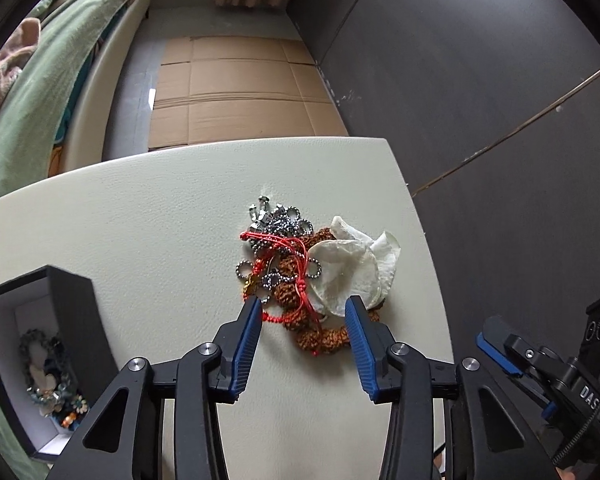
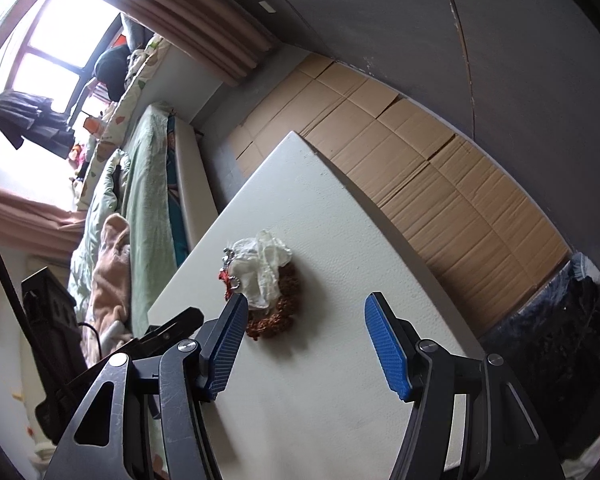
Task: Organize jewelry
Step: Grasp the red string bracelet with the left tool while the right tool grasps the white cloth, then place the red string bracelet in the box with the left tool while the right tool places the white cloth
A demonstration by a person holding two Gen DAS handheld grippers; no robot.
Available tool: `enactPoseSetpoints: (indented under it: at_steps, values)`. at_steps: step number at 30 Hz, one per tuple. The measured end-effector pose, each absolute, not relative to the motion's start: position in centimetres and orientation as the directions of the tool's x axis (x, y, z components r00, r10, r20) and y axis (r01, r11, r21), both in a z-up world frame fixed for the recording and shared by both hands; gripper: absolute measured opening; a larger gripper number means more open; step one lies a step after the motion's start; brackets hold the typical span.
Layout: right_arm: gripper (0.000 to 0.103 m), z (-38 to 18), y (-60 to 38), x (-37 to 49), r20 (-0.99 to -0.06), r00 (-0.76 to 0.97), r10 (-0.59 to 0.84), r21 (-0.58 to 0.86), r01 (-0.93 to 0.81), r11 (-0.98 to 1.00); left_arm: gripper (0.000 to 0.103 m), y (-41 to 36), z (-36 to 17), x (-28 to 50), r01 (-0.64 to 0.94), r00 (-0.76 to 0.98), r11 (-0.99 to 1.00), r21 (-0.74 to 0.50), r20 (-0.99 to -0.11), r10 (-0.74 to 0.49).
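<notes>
I am holding the left gripper (image 1: 302, 306) low over the white table (image 1: 140, 248), its blue fingers (image 1: 246, 344) spread wide on either side of the near edge of the jewelry pile (image 1: 296, 264). Nothing is sitting between the pads; whether the tips are touching the pile I cannot tell.

The pile is lying near the middle of the table, toward its right side. In it I am seeing a silver ring chain (image 1: 278, 220) at the far end, a red cord (image 1: 292, 248) running across the top, a brown beaded bracelet (image 1: 320, 338) curling along the near side, and white shell-like discs (image 1: 352, 270) overlapping on the right. The pieces are tangled together and touching one another.

At the near left corner a black box (image 1: 48, 344) is standing open, with a dark beaded piece (image 1: 46, 364) and small coloured flower pieces resting in its pale interior. It is sitting well apart from the pile.

I am keeping the right gripper (image 2: 304, 304) above the table too, jaws spread and empty, looking at the same pile (image 2: 264, 280) from the other side; its left fingertip is lining up with the pile's near edge, the right one is over bare tabletop. In the left wrist view this gripper (image 1: 512, 356) is showing at the right edge.

Beyond the table, flattened cardboard (image 1: 236, 80) is covering the floor, and a bed with green bedding (image 1: 40, 100) is running along the left.
</notes>
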State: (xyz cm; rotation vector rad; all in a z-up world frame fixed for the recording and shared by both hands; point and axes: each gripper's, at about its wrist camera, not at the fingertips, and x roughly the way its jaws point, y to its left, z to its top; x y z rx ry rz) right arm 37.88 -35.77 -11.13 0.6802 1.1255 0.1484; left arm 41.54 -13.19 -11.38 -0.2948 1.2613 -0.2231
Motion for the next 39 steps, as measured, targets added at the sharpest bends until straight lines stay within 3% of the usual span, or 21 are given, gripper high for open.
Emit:
enactPoseSetpoints:
  at_steps: [3,7,10,34,35,36,37,38,39]
  values:
    - [0.063,-11.6,-36.1,38.1,-0.785,0.444,0.432,0.567,0.232,0.790,0.040,-13.8,-12.5,42.2,0.002,0.274,0.943,-0.333,-0.907,-0.321]
    - [0.063,-12.1,-36.1,38.5,-0.792,0.432,0.431,0.562,0.241,0.791,0.012,-14.1,-13.5,42.7,0.009,0.260,0.958,-0.286,-0.925,-0.278]
    - [0.063,-12.4,-35.8,38.8,-0.796,0.427,0.429,0.557,0.241,0.795,0.004,-13.4,-13.3,42.7,0.006,0.267,0.950,-0.311,-0.916,-0.301]
    - [0.063,-13.8,-28.9,44.3,-0.865,0.333,0.376,0.424,0.082,0.902,0.004,-5.9,-7.1,39.4,-0.072,0.399,0.937,-0.342,-0.871,-0.288]
    - [0.058,-14.0,-28.6,44.5,-0.869,0.331,0.368,0.412,0.075,0.908,0.004,-5.6,-6.9,39.1,-0.076,0.403,0.936,-0.344,-0.869,-0.286]
    - [0.046,-14.0,-28.4,44.5,-0.870,0.334,0.363,0.405,0.065,0.912,0.004,-5.3,-6.8,38.8,-0.079,0.407,0.935,-0.345,-0.868,-0.285]
    - [0.013,-14.0,-28.2,44.5,-0.872,0.331,0.360,0.397,0.053,0.916,0.004,-4.9,-6.7,38.6,-0.083,0.411,0.935,-0.345,-0.867,-0.283]
    - [0.004,-13.9,-28.2,44.4,-0.875,0.326,0.358,0.393,0.045,0.919,0.004,-4.5,-6.6,38.2,-0.088,0.414,0.934,-0.345,-0.866,-0.281]
    - [0.004,-13.5,-28.3,44.2,-0.871,0.340,0.356,0.393,0.044,0.919,0.004,-4.1,-6.5,37.9,-0.096,0.418,0.932,-0.349,-0.864,-0.280]
